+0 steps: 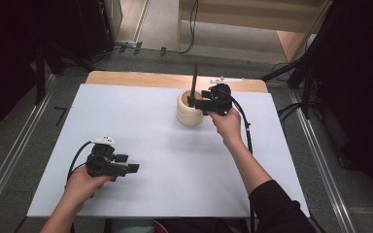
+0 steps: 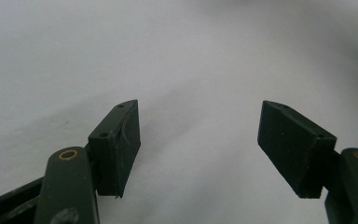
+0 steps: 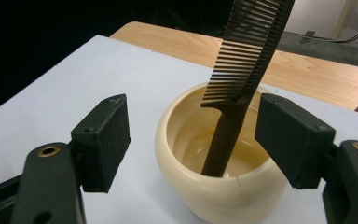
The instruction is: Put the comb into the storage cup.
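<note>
- We count two grippers, one bowl, one comb.
- Left gripper (image 1: 128,163): jaws spread, nothing between, over bare table (image 1: 175,160).
- Bowl (image 1: 189,110) far right-centre holds comb (image 1: 194,82) standing.
- Right gripper (image 3: 192,135): released, jaws flank comb.

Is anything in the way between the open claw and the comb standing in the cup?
Nothing visible is. The right gripper has its jaws open, one on each side of the cream cup. The dark comb stands handle-down inside it, leaning on the rim, with bare space between it and the pads.
</note>
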The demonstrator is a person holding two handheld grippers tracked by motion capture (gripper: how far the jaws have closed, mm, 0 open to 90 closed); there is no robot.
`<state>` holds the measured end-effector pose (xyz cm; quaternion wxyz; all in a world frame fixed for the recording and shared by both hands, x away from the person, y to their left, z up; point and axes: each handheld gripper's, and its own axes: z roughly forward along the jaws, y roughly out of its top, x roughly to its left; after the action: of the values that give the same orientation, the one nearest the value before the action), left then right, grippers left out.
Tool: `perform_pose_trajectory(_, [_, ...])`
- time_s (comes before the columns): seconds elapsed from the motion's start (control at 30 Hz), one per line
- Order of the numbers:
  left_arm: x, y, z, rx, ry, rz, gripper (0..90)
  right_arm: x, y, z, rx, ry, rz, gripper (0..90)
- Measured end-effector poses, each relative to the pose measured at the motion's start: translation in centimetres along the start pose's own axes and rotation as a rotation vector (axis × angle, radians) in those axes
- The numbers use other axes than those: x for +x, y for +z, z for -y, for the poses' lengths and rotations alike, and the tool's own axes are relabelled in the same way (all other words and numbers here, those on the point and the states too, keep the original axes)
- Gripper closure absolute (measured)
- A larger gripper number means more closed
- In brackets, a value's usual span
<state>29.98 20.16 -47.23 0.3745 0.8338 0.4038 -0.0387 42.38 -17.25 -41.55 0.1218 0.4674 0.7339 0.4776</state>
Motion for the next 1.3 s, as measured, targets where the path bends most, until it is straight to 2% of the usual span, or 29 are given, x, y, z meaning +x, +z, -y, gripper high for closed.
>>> perform_pose_trajectory(0.13, [0.0,0.0,0.0,0.001,0.000,-0.001,30.2,0.0,-0.3,0.4,0.027,-0.011,0.008,23.1])
perform_pose_trajectory(0.23, [0.0,0.0,0.0,0.001,0.000,-0.001,30.2,0.0,-0.6,1.1,-0.001,-0.021,0.008,22.7])
perform_pose_trajectory(0.5, [0.1,0.0,0.0,0.001,0.000,-0.002,30.2,0.0,-1.6,2.3,-0.001,-0.023,-0.007,22.3])
perform_pose_trajectory(0.83, [0.1,0.0,-0.1,-0.003,-0.002,-0.002,30.2,-0.2,-2.5,3.8,0.024,-0.034,-0.019,22.4])
perform_pose_trajectory(0.9, [0.1,0.0,-0.1,-0.005,-0.003,0.000,30.2,-0.2,-2.7,4.0,0.011,-0.031,-0.019,22.4])
perform_pose_trajectory(1.3, [0.3,-0.2,-0.1,-0.011,-0.002,0.000,30.2,0.6,-3.8,5.0,0.021,-0.047,-0.036,22.4])
